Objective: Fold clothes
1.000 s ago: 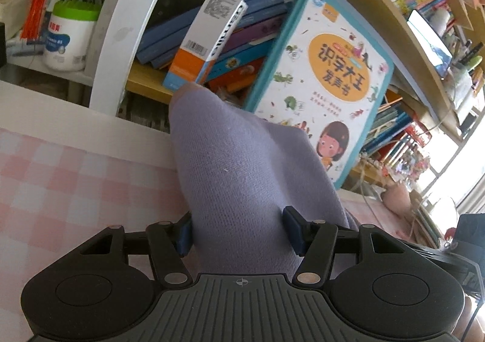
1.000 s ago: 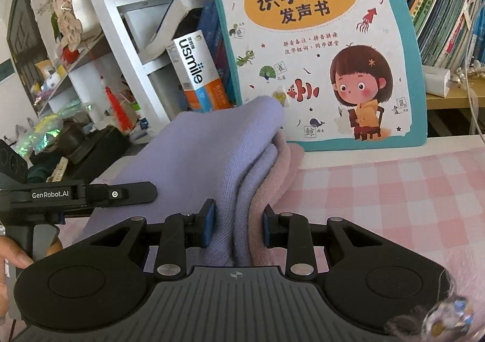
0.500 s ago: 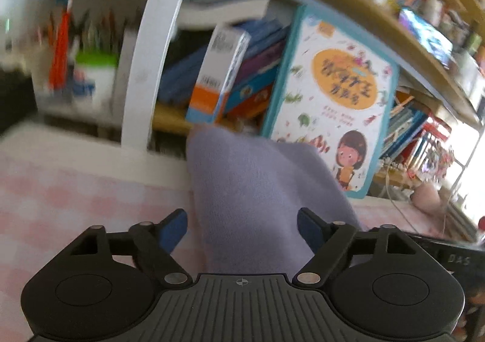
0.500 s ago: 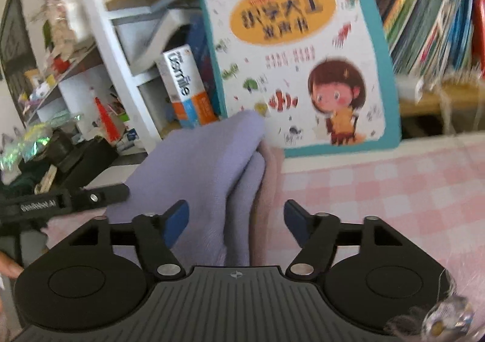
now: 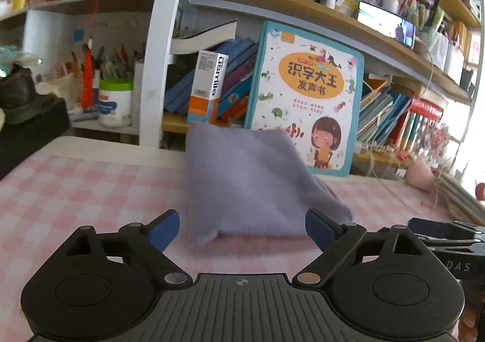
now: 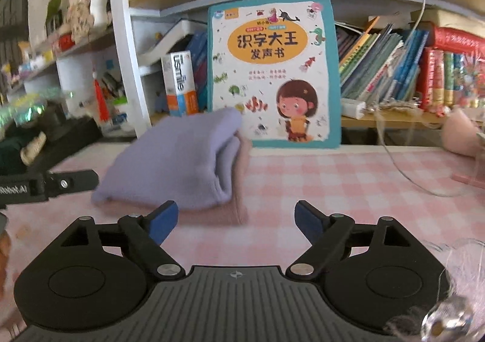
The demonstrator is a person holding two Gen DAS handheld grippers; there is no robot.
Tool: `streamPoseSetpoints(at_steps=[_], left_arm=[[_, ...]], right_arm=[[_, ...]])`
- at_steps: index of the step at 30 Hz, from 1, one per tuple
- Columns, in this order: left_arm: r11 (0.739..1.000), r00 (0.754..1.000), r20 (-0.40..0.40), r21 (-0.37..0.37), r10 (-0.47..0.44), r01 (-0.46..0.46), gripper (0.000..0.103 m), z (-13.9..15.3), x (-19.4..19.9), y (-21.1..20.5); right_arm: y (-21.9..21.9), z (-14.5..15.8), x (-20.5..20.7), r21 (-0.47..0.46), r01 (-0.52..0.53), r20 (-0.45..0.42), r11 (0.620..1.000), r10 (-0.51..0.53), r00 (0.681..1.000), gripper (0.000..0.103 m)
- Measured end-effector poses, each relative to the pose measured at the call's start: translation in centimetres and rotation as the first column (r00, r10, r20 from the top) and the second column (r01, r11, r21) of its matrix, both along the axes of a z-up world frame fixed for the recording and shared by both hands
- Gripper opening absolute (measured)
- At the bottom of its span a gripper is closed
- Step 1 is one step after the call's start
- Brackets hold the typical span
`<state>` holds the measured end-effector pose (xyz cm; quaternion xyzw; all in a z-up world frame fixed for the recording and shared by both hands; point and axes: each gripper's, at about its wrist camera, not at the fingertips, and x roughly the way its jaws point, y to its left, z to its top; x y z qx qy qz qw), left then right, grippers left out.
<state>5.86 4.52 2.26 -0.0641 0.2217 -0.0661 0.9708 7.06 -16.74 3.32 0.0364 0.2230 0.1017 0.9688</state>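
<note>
A folded lilac garment [image 5: 248,184] lies on the pink checked tablecloth [image 5: 91,190], in front of a children's picture book. In the right wrist view the lilac garment [image 6: 175,166] rests on a folded pink garment [image 6: 239,190] that shows along its right side. My left gripper [image 5: 242,226] is open, its blue fingertips just short of the garment's near edge, touching nothing. My right gripper [image 6: 235,220] is open and empty, pulled back from the stack's near right corner. The left gripper's body [image 6: 45,186] shows at the left of the right wrist view.
A large picture book [image 5: 306,99] leans upright against the bookshelf behind the stack. An orange and white box [image 5: 207,90] stands to its left. A white shelf post [image 5: 154,69] rises at the table's back. A pink soft object [image 6: 460,135] and a cable [image 6: 403,166] lie at the right.
Both grippers opened and let go of the folded garments, then drew back. The stack now lies flat on the tablecloth.
</note>
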Motion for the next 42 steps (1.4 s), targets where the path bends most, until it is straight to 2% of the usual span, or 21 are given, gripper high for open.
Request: streamPoseSetpoints(at_steps=[8, 13, 16, 24, 42], left_arm=[[0.995, 0.999, 0.022, 0.092, 0.034, -0.036, 0.099, -1.0, -3.4, -1.8], [0.991, 0.998, 0.038, 0.117, 0.055, -0.059, 0.099, -1.9, -4.1, -2.1], [0.987, 0.997, 0.047, 0.145, 0.056, -0.063, 0.099, -2.1, -4.3, -2.4], [0.98, 0.996, 0.085, 0.192, 0.04, -0.056, 0.099, -2.0, -4.8, -3.2], [0.983, 0.997, 0.057, 0.172, 0.053, -0.062, 0.103, -2.2, -4.4, -2.7]], right_arm=[[0.7, -1.2, -3.6, -0.062, 0.023, 0.014, 0.998, -0.022, 1.0, 0.093], [1.0, -1.5, -4.7, -0.083, 0.045, 0.035, 0.996, -0.042, 0.998, 0.095], [1.2, -1.4, -5.1, -0.1, 0.057, 0.055, 0.993, -0.051, 0.997, 0.1], [2.2, -1.6, -4.7, -0.164, 0.048, 0.042, 0.985, -0.042, 0.998, 0.101], [2.1, -1.7, -4.8, -0.158, 0.049, 0.043, 0.986, -0.043, 0.998, 0.102]])
